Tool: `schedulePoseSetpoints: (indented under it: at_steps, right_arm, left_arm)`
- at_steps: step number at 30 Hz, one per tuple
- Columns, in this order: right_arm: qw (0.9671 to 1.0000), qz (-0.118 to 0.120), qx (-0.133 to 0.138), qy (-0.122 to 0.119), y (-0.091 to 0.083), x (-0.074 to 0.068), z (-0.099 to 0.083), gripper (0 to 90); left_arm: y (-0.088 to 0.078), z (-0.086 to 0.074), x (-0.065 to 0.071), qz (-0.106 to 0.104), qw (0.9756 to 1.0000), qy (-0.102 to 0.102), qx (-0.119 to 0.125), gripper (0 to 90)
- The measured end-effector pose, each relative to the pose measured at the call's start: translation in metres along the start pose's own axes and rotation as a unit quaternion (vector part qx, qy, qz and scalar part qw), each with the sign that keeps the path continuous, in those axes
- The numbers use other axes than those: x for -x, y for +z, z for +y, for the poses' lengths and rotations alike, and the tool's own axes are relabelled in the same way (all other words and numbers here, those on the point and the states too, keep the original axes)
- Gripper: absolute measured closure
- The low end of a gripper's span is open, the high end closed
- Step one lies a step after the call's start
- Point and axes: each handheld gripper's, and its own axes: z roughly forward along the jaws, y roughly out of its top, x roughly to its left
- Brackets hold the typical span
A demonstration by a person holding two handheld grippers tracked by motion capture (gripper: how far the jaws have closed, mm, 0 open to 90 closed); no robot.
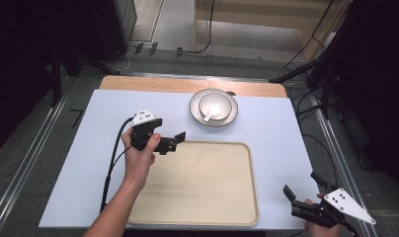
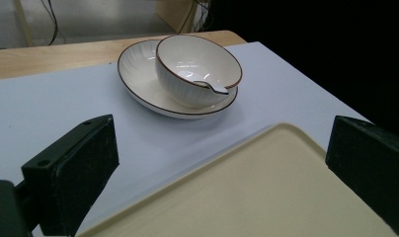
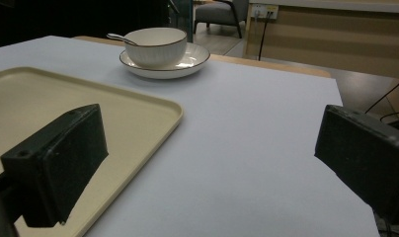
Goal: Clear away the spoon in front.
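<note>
Pale blue-white sheeting covers most of the wooden table (image 1: 74,173), leaving a strip of bare wood along the far edge. On it, toward the person's side, lies the cream plastic tray (image 1: 202,192), a wide rounded rectangle with a low raised rim and nothing resting in it. Beyond the tray's far edge, near the bare wood strip, sits the plate (image 1: 196,114), white with a thin brown rim and fine ribbing; it is apart from the tray, with a band of sheet between them. The bowl (image 1: 222,102) stands upright on the plate, set a little off its centre, of the same white glaze with a brown rim. A white spoon (image 1: 208,117) lies inside the bowl with its handle leaning on the rim and poking out over the edge, as the left gripper view shows (image 2: 215,89). The left gripper (image 1: 174,140) is held above the tray's far left corner, pointing toward the plate and bowl; its jaws stand wide apart and hold nothing, and in its own view the bowl (image 2: 197,69) sits ahead between them, well short of contact. The right gripper (image 1: 303,192) is low at the near right corner of the table, just beside the tray's right edge, its jaws likewise spread and empty; in its own view the tray (image 3: 138,111) runs under the left jaw, with the plate (image 3: 187,61) and bowl (image 3: 155,47) far off.
</note>
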Motion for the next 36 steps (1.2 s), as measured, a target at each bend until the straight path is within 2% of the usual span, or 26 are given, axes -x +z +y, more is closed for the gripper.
schedulePoseSetpoints:
  at_steps: [9,12,17,18,24,36]
  right_arm:
    - [1.0,0.001,0.001,-0.001,0.001,-0.001,0.0,0.0]
    - [1.0,0.002,-0.001,0.001,0.0,0.0,0.0,0.0]
    - [1.0,0.001,-0.001,0.0,0.001,0.0,0.0,0.0]
    - [1.0,0.002,-0.001,0.0,0.001,0.0,0.0,0.0]
    - [1.0,0.003,-0.002,0.0,0.002,-0.001,0.0,0.0]
    - [1.0,0.005,-0.001,0.0,0.002,0.0,0.0,0.0]
  left_arm:
    - [0.019,0.007,0.004,-0.002,1.0,0.002,-0.003,0.0]
    - [0.024,0.01,0.006,0.005,1.0,0.003,-0.007,0.9]
    - [0.034,0.014,0.008,0.016,0.9998,0.002,-0.011,7.7]
    - [0.036,0.015,0.009,0.021,0.9997,0.003,-0.014,11.8]
    - [0.049,0.017,0.012,0.023,0.9995,0.009,-0.021,23.8]
    - [0.071,0.02,0.012,0.024,0.9993,-0.006,-0.027,40.3]
